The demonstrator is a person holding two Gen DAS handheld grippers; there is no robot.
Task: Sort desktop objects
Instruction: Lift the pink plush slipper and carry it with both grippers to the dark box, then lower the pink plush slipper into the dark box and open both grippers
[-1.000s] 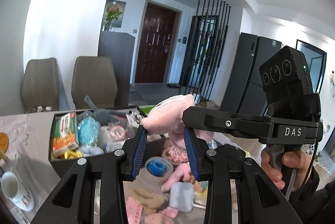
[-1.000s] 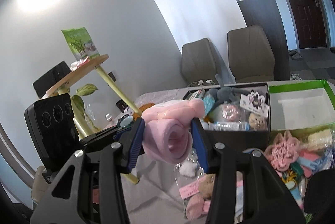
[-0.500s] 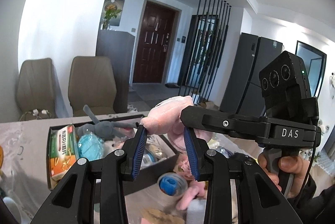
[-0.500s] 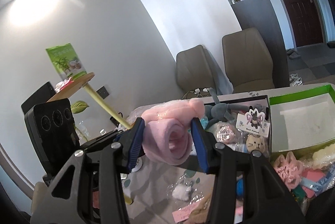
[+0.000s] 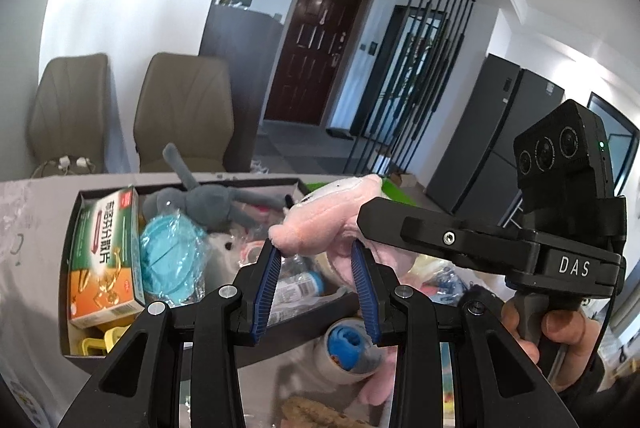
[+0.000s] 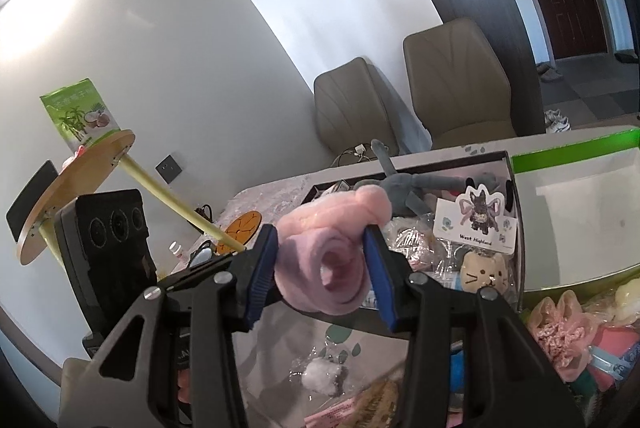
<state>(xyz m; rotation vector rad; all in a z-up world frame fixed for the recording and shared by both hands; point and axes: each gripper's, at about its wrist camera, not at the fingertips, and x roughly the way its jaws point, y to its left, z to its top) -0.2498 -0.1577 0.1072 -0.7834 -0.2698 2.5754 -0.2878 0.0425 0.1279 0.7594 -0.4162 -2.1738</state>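
Two grippers, left (image 5: 316, 268) and right (image 6: 320, 268), each pinch one end of the pink plush toy (image 6: 328, 252), which I carry level above the black box (image 5: 70, 280) for sorting.

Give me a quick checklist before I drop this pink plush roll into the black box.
1. Left hand-held gripper pinching the pink plush roll: ok, blue pads press its end.
2. Right hand-held gripper pinching the roll: ok, pads squeeze the rolled end.
3. Roll over the black box: cannot tell; the box lies ahead and below in both views.
4. Free room in the box: not ok, it looks crowded with the grey plush, the blue packet and the green-orange carton.
5. Green box as an alternative: ok, it looks nearly empty.
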